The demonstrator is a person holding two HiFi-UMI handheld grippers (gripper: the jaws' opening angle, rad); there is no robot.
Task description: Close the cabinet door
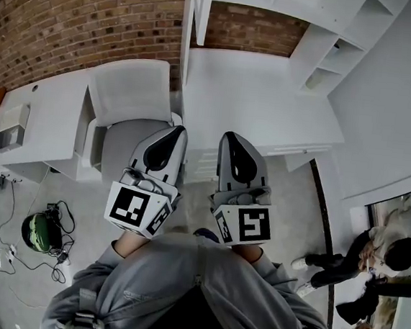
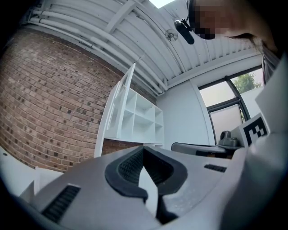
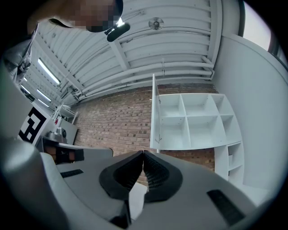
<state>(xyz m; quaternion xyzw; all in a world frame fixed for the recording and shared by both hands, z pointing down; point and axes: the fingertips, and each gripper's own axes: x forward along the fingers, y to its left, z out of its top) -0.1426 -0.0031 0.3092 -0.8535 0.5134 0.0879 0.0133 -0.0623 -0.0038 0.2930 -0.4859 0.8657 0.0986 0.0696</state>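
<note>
A white wall cabinet (image 3: 198,121) with open cubbies hangs on the brick wall. Its door (image 3: 154,114) stands swung out, edge-on to me, with a thin handle along it. The left gripper view shows the same door (image 2: 120,105) and the shelves (image 2: 145,117) behind it. From the head view the door (image 1: 194,11) hangs above a white desk (image 1: 263,93). My left gripper (image 1: 177,131) and right gripper (image 1: 230,136) sit side by side below the desk, well short of the door. Both are shut and empty, fingertips meeting: left gripper (image 2: 144,148), right gripper (image 3: 143,153).
A white-and-grey chair (image 1: 129,98) stands at the desk's left, in front of the left gripper. Side shelves (image 1: 331,60) line the right wall. A green helmet (image 1: 38,231) and cables lie on the floor at left. Another person (image 1: 369,263) crouches at far right.
</note>
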